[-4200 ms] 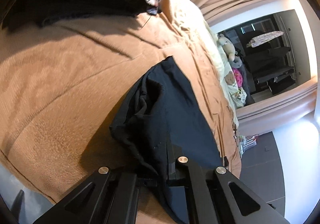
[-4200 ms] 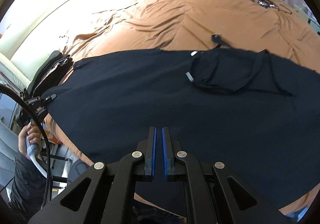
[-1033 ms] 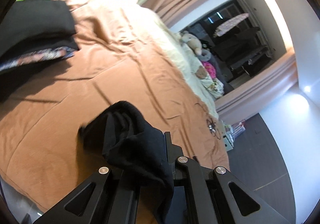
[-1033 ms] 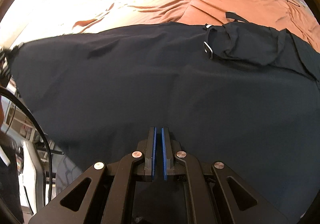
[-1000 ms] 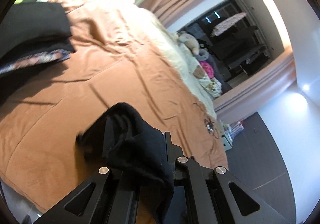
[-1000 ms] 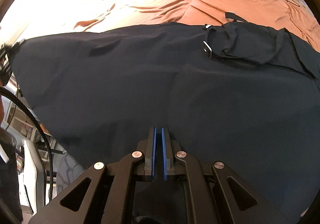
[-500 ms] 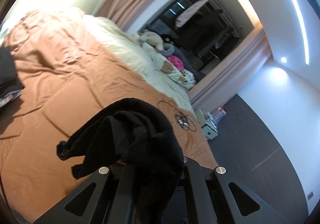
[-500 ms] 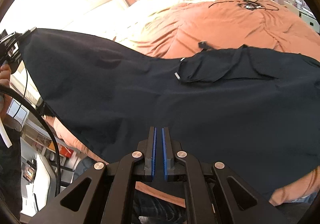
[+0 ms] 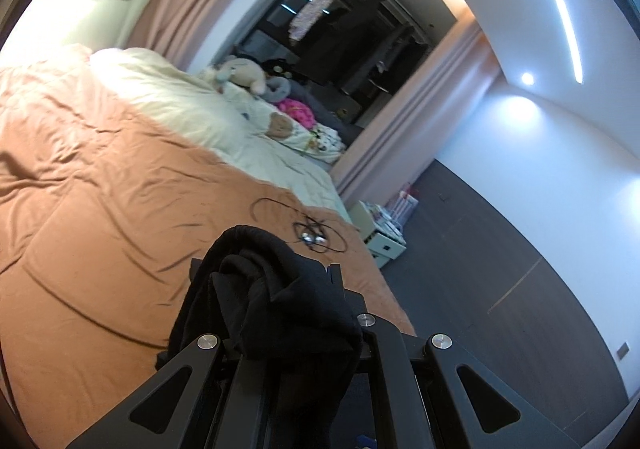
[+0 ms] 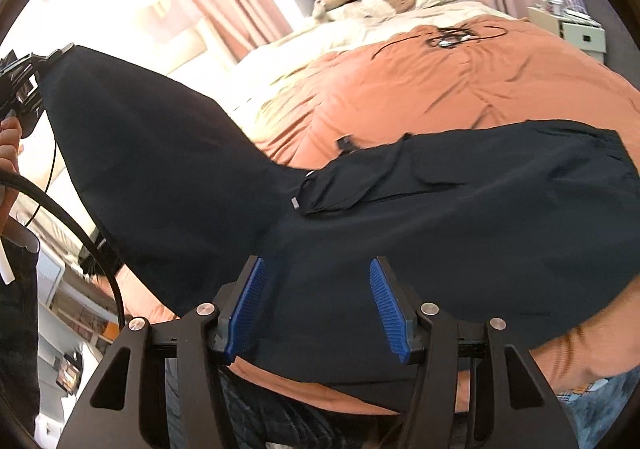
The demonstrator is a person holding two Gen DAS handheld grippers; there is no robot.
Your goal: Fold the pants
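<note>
Black pants (image 10: 400,217) lie mostly spread on the orange bedspread (image 10: 480,81), near the bed's front edge; one end is lifted up and away from the bedspread, hanging in a taut sheet toward the left claw (image 10: 24,89), seen at the far left of the right wrist view. In the left wrist view the left claw (image 9: 272,289) is closed on a bunched wad of the pants (image 9: 272,305); fabric drapes over both fingers and hides the tips. Right claw (image 10: 320,301) is wide open, blue pads (image 10: 250,297) apart, holding nothing, hovering just above the pants' near edge. Fabric looks thin, soft and light, no stiffness: it sags between held points and wrinkles easily, so it likely needs two grip points to keep an edge straight. Probably a bit slick, so pinch a doubled layer or hem rather than a single ply. Best hold for the right claw looks like the near edge directly under it, or the waistband side by the pocket flap (image 10: 360,185) on the pants' middle. Cable tangle (image 10: 448,35) sits on the bedspread well beyond the pants, not in the way.
</note>
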